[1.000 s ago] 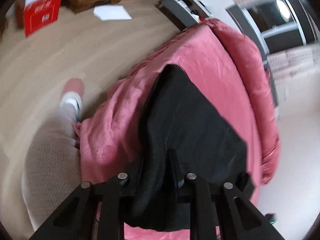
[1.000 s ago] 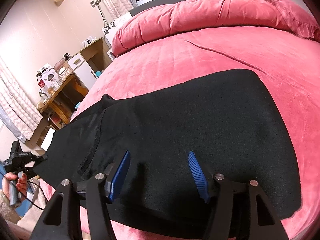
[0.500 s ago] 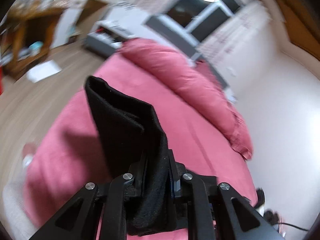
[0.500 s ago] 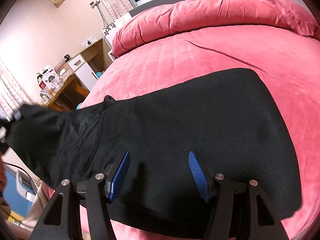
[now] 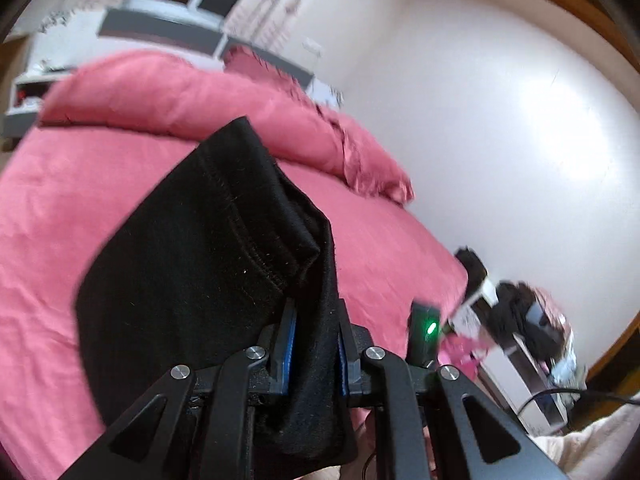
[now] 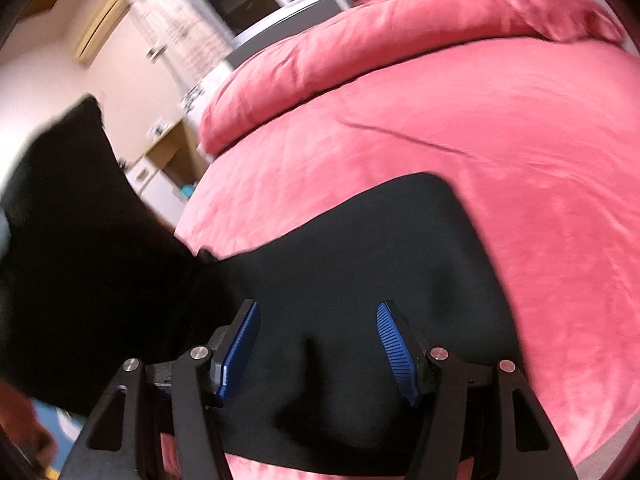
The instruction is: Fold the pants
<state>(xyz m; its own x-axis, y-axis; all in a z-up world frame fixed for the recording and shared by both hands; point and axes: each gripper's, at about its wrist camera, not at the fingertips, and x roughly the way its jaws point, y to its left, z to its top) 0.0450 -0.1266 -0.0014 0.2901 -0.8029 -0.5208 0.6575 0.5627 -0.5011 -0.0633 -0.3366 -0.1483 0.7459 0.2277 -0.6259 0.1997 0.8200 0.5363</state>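
Left tool (image 5: 314,344): I see it clamped narrow on a bunched fold of the black pants (image 5: 208,248); the blue pads (image 5: 289,340) press the cloth from both sides.
Left tool motion: its jaws have just been closing, with the cloth between them.
Pants, lifted end: it stands up from my left tool, stitched seam showing, raised above the pink bed (image 5: 60,208).
Pants, flat part: in the right wrist view the rest of the pants (image 6: 360,260) lies spread on the bed (image 6: 520,168), with the lifted end rising at the left of that view.
Right tool (image 6: 318,348): jaws stand wide apart above the flat cloth, nothing gripped between the blue pads (image 6: 396,348).
Bed head: a pink pillow roll (image 5: 180,92) lies across the far end.
Sharpness: both views are smeared.
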